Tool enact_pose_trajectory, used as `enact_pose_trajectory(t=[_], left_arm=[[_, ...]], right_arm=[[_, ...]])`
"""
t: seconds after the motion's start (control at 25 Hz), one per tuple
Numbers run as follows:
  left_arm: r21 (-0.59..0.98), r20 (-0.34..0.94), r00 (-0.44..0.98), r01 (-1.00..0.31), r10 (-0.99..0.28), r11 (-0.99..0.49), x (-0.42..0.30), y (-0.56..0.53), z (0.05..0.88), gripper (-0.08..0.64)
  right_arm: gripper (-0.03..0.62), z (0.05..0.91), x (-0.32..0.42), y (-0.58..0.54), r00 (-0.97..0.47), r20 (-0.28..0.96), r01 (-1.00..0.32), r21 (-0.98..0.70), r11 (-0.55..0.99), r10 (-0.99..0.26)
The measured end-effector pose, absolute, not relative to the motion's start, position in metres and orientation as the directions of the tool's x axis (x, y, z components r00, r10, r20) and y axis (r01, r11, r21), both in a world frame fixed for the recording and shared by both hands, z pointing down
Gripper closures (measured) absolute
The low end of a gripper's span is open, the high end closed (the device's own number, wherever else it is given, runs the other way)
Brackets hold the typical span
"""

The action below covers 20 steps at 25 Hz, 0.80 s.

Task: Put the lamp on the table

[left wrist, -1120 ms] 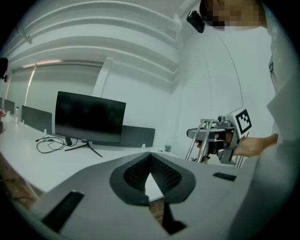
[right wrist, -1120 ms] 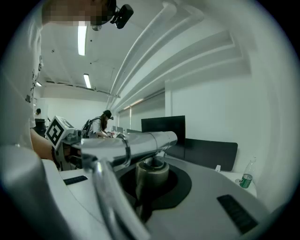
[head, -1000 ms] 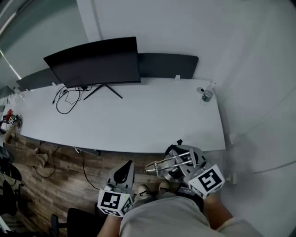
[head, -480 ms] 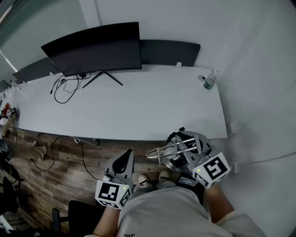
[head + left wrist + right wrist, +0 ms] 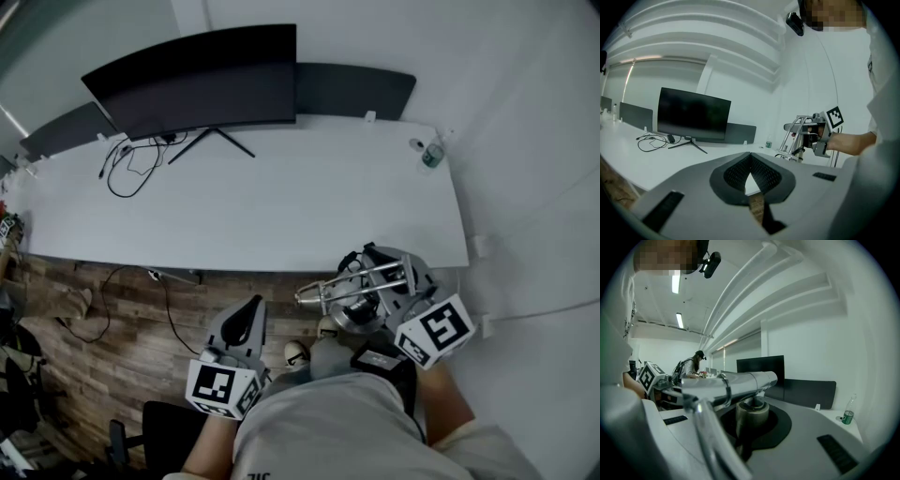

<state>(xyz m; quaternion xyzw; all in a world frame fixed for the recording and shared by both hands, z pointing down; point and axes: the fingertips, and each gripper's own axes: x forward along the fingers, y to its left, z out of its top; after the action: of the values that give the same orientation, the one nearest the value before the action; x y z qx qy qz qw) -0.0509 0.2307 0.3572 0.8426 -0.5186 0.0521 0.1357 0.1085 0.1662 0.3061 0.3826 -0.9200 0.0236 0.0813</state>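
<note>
At the table's near edge, toward its right end, the right gripper (image 5: pixel 372 315) is clamped on the lamp (image 5: pixel 352 292). It is a silver lamp with a tube head and wire arms, carried off the tabletop, over the wooden floor (image 5: pixel 141 319) just short of the edge. In the right gripper view I see the lamp's round stem seated between the closed jaws, its tube lying across in front.

My left gripper (image 5: pixel 248 319) hangs lower left of the lamp, apart from it, over the floor. Its jaws are together with nothing between them.

The white table (image 5: pixel 309 216) runs wide from left to right. A dark monitor (image 5: pixel 197 80) stands at the back left on a splayed foot, with a looped cable (image 5: pixel 127 169) beside it. A small bottle (image 5: pixel 432 155) sits at the far right corner. Bare white surface lies between the monitor's foot and the bottle, reaching to the near edge. Dark panels (image 5: pixel 356 89) line the back edge. A white wall (image 5: pixel 525 187) rises close past the table's right end.
</note>
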Motion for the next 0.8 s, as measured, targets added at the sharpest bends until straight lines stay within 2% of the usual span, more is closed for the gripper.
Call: enact_pose_trajectory(t=[0.32,0.8], left_arm=[[0.178,0.227,0.46,-0.886,-0.858,-0.428,-0.058,0.201,0.364,0.558],[0.2,0.227,0.454,-0.888,-0.862,-0.415,-0.054,0.098,0.366,0.558]], right_arm=[[0.558,0.309,0.096,0.137,-0.699,0.172,-0.701,0.024,0.713,-0.694],[0.558,0.305,0.088,0.042,-0.718,0.181,-0.68,0.027,0.733,-0.673]])
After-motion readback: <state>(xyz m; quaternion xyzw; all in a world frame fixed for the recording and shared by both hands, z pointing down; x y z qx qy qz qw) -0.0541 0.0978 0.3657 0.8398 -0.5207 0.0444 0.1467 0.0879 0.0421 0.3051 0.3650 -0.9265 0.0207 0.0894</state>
